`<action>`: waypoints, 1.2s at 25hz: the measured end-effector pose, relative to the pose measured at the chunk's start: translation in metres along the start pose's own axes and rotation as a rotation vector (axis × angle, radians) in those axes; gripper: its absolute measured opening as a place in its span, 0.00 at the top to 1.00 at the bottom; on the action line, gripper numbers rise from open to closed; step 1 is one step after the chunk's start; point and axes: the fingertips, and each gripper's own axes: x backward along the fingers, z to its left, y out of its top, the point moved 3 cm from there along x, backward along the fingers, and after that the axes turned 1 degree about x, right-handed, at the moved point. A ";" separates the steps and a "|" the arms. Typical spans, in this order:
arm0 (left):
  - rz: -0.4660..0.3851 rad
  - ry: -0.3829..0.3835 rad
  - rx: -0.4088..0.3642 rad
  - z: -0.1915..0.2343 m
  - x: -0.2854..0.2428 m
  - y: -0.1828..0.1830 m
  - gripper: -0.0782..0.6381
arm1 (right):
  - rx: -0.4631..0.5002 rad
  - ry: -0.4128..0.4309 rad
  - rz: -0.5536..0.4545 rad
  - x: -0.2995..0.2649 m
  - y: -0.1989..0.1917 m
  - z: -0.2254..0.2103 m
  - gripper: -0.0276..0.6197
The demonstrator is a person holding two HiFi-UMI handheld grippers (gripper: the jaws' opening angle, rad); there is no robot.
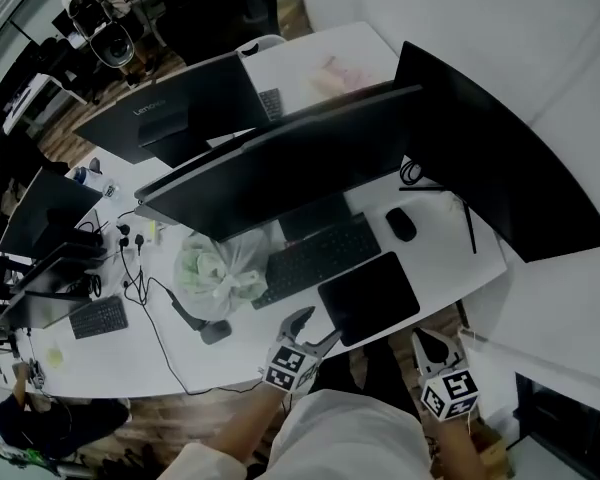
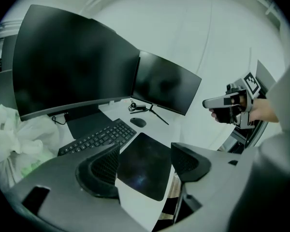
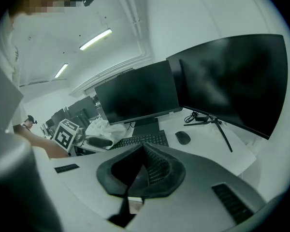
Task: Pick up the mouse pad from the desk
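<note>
A: State of the left gripper (image 2: pixel 145 152)?
B: Fingers spread, nothing pressed between them. The mouse pad (image 2: pixel 142 166) lies flat on the table (image 1: pixel 450 258), just ahead of and below the fingertips, and shows through the gap.

A: Edges?
B: The pad's near edge runs close along the table's front edge, on the fingers' side. Its far-left edge sits just beside the keyboard (image 1: pixel 320 258). The mouse (image 1: pixel 401 224) is beyond the far corner, apart. A bare strip of table is open right of the pad.

A: Right gripper (image 3: pixel 144 151)?
B: Fingers closed together, empty. It is off the table's front edge, right of the pad, with the mouse well ahead of it.

A: Left side?
B: A plastic bag (image 1: pixel 218 268) lies left of the left fingers, against the keyboard's end.
</note>
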 end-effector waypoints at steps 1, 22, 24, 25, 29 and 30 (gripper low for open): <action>0.011 0.007 0.004 0.004 -0.007 -0.005 0.41 | 0.001 0.007 0.010 -0.006 -0.002 -0.002 0.94; 0.299 0.220 -0.008 0.057 -0.135 -0.107 0.18 | 0.000 0.194 0.173 -0.078 -0.044 -0.047 0.94; 0.316 0.236 -0.011 0.058 -0.140 -0.112 0.17 | -0.002 0.203 0.184 -0.079 -0.047 -0.049 0.94; 0.320 0.251 -0.016 0.059 -0.142 -0.115 0.17 | -0.002 0.209 0.189 -0.080 -0.048 -0.049 0.94; 0.314 0.282 -0.034 0.058 -0.144 -0.116 0.18 | -0.001 0.231 0.202 -0.084 -0.051 -0.053 0.94; 0.311 0.277 -0.039 0.055 -0.144 -0.115 0.21 | -0.002 0.235 0.206 -0.084 -0.052 -0.053 0.94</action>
